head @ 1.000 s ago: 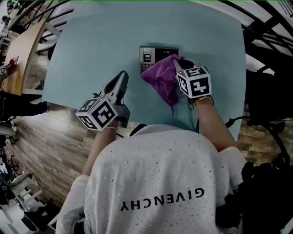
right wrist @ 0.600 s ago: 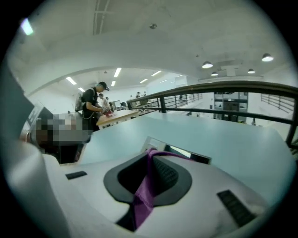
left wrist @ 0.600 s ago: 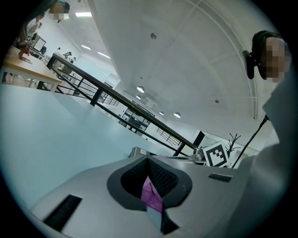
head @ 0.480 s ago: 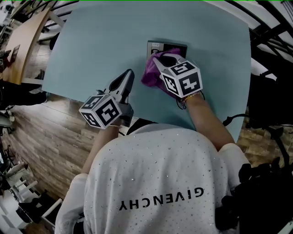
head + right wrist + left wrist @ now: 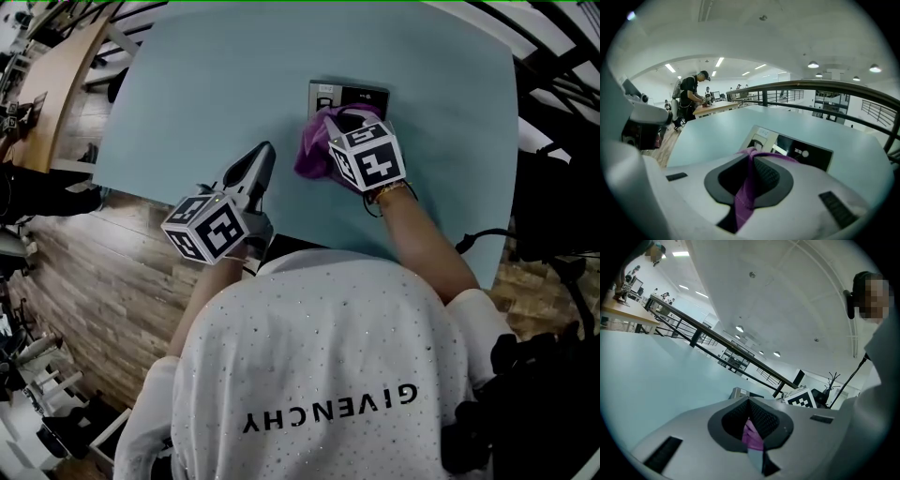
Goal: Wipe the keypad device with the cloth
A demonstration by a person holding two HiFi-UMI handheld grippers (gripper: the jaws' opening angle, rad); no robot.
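Grey-and-black keypad device (image 5: 361,94) on pale blue table (image 5: 187,75), partly under purple cloth (image 5: 314,155). Right gripper (image 5: 751,157) clamped on cloth; left gripper (image 5: 263,153) jaws together, empty, nearby. Press cloth flat, sweep keys and screen lightly, avoid shoving device.

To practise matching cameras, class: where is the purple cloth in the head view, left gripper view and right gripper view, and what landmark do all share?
Head view: the crumpled purple cloth lies upper centre, over the near edge of the grey and black keypad device.
Left gripper view: a purple sliver, low centre, seen through the gap between the fingers.
Right gripper view: low centre, pinched between the fingers.
Shared landmark: that keypad device.
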